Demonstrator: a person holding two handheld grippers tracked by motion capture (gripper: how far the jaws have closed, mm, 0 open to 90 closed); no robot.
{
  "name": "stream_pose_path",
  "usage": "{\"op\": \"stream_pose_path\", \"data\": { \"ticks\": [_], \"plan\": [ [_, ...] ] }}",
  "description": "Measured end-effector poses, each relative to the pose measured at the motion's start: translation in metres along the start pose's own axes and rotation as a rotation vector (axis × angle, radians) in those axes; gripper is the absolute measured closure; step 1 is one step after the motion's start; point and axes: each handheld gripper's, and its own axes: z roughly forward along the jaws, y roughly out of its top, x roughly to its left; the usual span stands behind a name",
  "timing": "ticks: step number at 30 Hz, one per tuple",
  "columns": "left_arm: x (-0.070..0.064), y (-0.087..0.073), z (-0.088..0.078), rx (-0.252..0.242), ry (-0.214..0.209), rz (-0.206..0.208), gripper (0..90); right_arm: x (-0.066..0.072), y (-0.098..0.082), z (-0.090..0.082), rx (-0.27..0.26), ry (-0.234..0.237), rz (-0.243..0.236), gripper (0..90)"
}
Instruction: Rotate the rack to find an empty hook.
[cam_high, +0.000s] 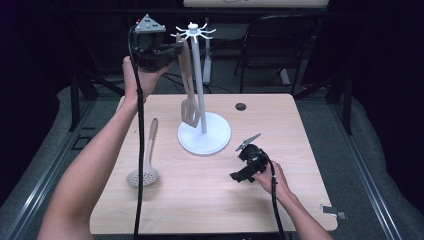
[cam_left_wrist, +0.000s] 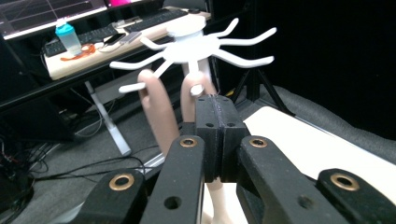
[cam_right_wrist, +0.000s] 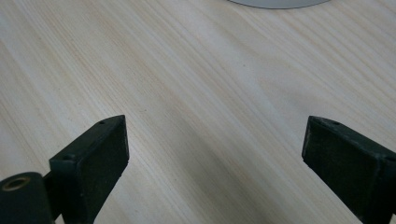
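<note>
Hidden or unclear first. In the left gripper view the black jaws cover the middle of the spatula (cam_left_wrist: 159, 112) handle; its looped top shows above them and a short length of stem below, cut off by the bottom edge. The blade is out of that frame. Whether the loop already sits over a hook prong or is merely against one cannot be told — the prong tips and the loop overlap. In the right gripper view just a sliver of the rack's white base (cam_right_wrist: 280, 3) shows at the top edge.

Left gripper (cam_high: 175, 50) — raised high at far left, level with the hook crown of the white utensil rack (cam_high: 198, 75). Its jaws are together, clamped on the spatula's upper handle. The spatula hangs roughly upright, slightly tilted, its slotted blade (cam_high: 190, 112) low beside the rack's pole and above the round base.

Right gripper (cam_high: 239, 176) — low over the near right of the tabletop (cam_high: 280, 130), near the rack's base on its near-right side. Jaws stand wide apart, nothing between them but bare wood.

A slotted spoon (cam_high: 144, 165) lies flat on the tabletop's left side, bowl toward the near edge, well apart from both grippers.
</note>
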Motion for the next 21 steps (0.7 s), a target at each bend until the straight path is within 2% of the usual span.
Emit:
{"op": "stream_pose_path", "data": {
  "ticks": [4, 5, 8, 13, 21],
  "plan": [
    [0.0, 0.004, 0.002, -0.008, 0.007, -0.005, 90.0, 0.0, -0.001, 0.001, -0.018, 0.001, 0.014, 7.1],
    [0.0, 0.004, 0.002, -0.01, 0.01, -0.005, 90.0, 0.0, 0.0, 0.0, -0.001, -0.002, 0.001, 7.1],
    [0.002, 0.004, 0.003, -0.007, 0.023, -0.011, 90.0, 0.0, 0.0, -0.001, 0.003, -0.004, -0.001, 7.1],
    [0.008, 0.001, 0.006, -0.003, 0.034, -0.03, 90.0, 0.0, 0.0, -0.001, 0.001, -0.005, -0.004, 7.1],
    [0.015, 0.003, 0.008, 0.013, 0.064, -0.031, 90.0, 0.001, 0.0, 0.0, 0.001, 0.008, 0.006, 7.1]
  ]
}}
